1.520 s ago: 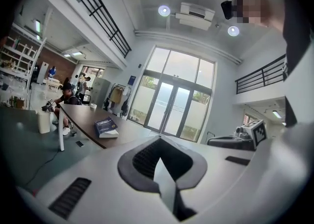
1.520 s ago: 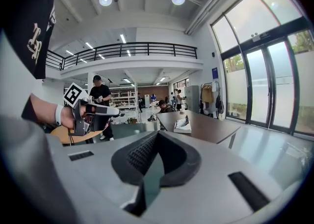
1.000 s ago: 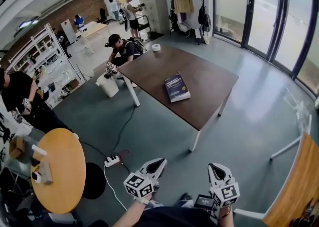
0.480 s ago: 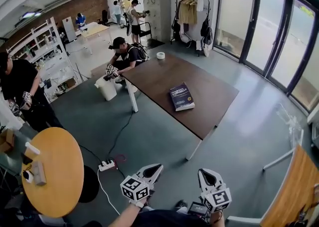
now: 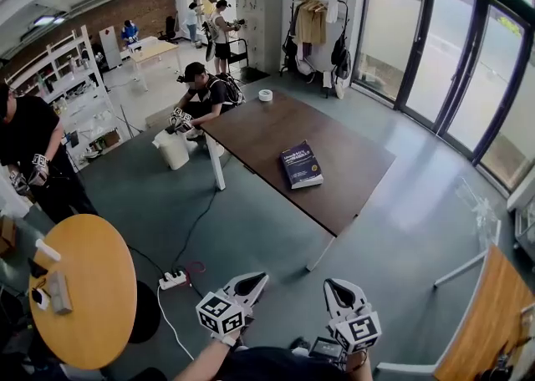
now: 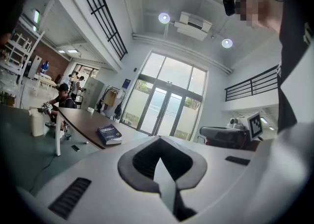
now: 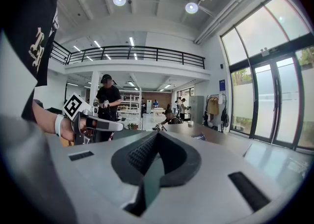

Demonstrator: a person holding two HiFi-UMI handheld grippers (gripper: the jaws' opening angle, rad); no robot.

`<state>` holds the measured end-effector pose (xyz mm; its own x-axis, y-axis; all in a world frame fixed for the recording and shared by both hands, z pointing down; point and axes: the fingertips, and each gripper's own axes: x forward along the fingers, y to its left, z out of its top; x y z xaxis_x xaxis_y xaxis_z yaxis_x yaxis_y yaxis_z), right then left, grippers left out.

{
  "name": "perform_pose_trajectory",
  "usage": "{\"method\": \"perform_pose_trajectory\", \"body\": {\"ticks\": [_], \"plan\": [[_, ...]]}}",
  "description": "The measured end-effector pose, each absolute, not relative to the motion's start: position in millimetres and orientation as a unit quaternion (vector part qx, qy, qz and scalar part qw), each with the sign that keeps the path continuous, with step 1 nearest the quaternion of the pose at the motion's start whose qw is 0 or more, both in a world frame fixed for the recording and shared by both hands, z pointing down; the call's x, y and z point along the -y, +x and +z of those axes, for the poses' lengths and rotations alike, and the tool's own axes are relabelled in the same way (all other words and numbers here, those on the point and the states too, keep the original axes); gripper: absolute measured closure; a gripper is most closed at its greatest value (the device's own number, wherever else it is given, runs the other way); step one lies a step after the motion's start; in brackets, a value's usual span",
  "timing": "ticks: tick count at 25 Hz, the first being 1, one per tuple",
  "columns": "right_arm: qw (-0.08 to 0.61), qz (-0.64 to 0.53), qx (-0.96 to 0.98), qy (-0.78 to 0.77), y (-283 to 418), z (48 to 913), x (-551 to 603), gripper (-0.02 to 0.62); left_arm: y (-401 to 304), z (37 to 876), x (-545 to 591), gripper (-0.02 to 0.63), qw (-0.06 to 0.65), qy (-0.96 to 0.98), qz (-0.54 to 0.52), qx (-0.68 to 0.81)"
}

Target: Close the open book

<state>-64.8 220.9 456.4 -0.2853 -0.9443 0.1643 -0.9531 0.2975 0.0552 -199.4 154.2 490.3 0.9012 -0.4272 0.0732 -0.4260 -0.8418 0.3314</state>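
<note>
Both jaw pairs closed, nothing between them. Left gripper (image 5: 256, 278) pads meet tip to tip in its own view (image 6: 161, 170); same for right gripper (image 7: 151, 165), seen in the head view at (image 5: 333, 287). Both sit low, close to the person's body, pointing roughly level toward 12 o'clock. That looks like a carry posture, not a reach.

Book (image 5: 301, 165) lies flat on the brown table (image 5: 351, 145), cover up, near the table's long near edge and well apart from both grippers, about 12 o'clock from them. It reads as already shut: dark blue cover on top, page block showing along its near side, no spread pages. The left gripper view agrees, with the book (image 6: 109, 134) at 10 o'clock of the jaws as a closed block.

Judgement: the closing step looks done. The grippers are empty and pressed together because nothing needs holding, and the person stands on the open floor away from the table.

Other items:
- tape roll (image 5: 265, 95) on the far table corner, 11 o'clock of the book
- crouching person (image 5: 206, 85) just past that corner, beside a white bin (image 5: 176, 149)
- round wooden table (image 5: 84, 287) at 9 o'clock of the left gripper
- power strip (image 5: 173, 280) on the floor between the two
</note>
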Motion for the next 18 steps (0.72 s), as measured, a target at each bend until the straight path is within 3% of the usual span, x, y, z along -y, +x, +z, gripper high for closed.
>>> {"method": "perform_pose_trajectory", "body": {"ticks": [18], "plan": [[0.078,0.049,0.807,0.583,-66.0,467.9,-223.9,0.607,-189.6,493.1,-166.0,0.603,0.173,0.963,-0.013,0.206]]}}
